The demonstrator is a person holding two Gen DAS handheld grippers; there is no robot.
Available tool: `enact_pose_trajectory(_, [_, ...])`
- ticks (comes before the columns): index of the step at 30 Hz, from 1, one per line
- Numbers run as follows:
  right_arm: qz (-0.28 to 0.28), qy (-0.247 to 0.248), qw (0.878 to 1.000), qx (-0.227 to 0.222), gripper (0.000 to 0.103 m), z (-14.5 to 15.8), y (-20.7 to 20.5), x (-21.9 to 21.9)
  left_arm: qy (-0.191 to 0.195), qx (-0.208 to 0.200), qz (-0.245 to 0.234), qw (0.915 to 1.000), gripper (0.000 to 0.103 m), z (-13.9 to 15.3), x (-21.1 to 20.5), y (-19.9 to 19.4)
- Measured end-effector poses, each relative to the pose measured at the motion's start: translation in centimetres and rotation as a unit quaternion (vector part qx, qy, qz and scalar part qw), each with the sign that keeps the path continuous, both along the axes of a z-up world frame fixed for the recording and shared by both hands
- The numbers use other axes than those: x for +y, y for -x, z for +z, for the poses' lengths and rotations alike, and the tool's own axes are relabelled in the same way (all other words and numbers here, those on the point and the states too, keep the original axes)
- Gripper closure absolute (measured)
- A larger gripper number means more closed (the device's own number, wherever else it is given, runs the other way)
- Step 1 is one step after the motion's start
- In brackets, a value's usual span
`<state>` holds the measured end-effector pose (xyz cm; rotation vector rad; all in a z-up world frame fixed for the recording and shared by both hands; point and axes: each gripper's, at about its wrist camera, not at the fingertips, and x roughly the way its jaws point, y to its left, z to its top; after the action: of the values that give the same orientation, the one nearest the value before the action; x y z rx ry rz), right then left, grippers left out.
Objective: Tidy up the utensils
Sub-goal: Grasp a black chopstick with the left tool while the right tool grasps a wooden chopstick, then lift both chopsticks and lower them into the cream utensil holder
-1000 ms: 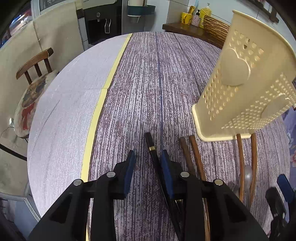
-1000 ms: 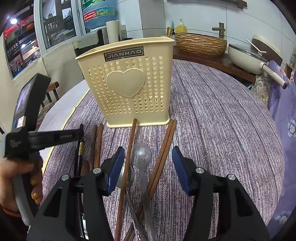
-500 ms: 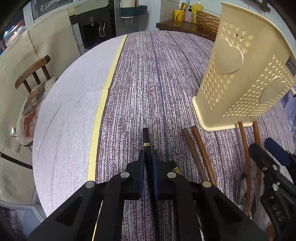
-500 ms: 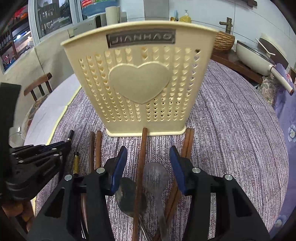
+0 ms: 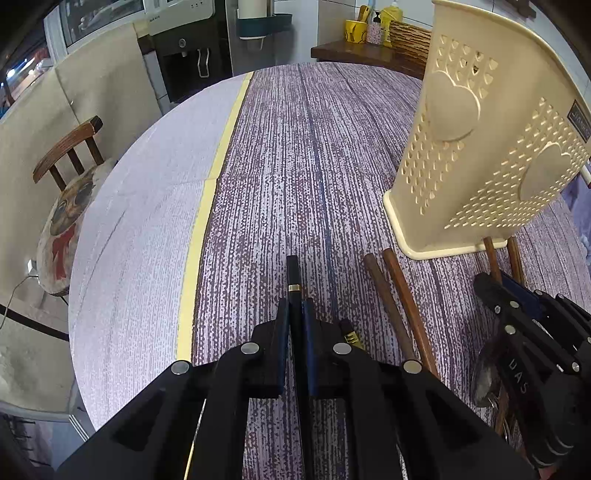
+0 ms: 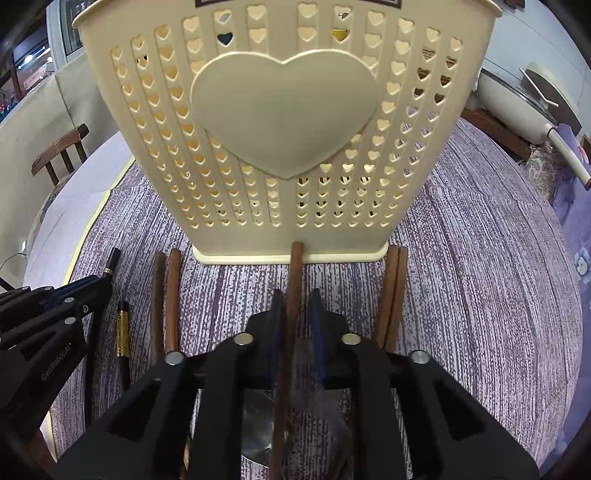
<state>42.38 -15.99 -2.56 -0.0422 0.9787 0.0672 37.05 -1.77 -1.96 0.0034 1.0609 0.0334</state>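
Observation:
My left gripper (image 5: 295, 308) is shut on a black chopstick (image 5: 293, 273) with a gold band, which lies on the purple tablecloth. A second black chopstick (image 6: 123, 332) lies just right of it. My right gripper (image 6: 297, 299) is closing its jaws onto a single brown chopstick (image 6: 296, 266), and the pads meet its sides. That chopstick's tip touches the base of the cream heart-pattern utensil holder (image 6: 284, 110), which stands upright straight ahead. Two metal spoons (image 6: 255, 424) lie under the right gripper, mostly hidden. Brown chopstick pairs lie at the left (image 6: 166, 295) and right (image 6: 393, 288).
The round table's edge (image 5: 79, 295) curves at the left, past a yellow stripe (image 5: 207, 206). A wooden chair (image 5: 70, 147) stands beyond it. A counter with a wicker basket (image 5: 406, 33) is behind the table, and a cream pan (image 6: 517, 103) sits at the back right.
The left gripper's jaws shut on the black chopstick. The right gripper moved forward and down toward the holder, and its jaws closed around the brown chopstick.

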Motion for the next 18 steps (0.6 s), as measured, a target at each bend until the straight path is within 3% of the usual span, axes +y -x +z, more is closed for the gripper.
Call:
enact_pose_trajectory(11, [0.011,-0.066,0.997,-0.032,0.095,3.5,2.0,-1.4,0.018,0.0,0.001,0.9998,0.095,0.3,-0.2,0.1])
enact_pose_trajectory(18, [0.019,-0.102,0.993,-0.048,0.095,6.6,3.9,-3.3,0.045,-0.037,-0.008,0.9983,0.095,3.4,0.2,1.1])
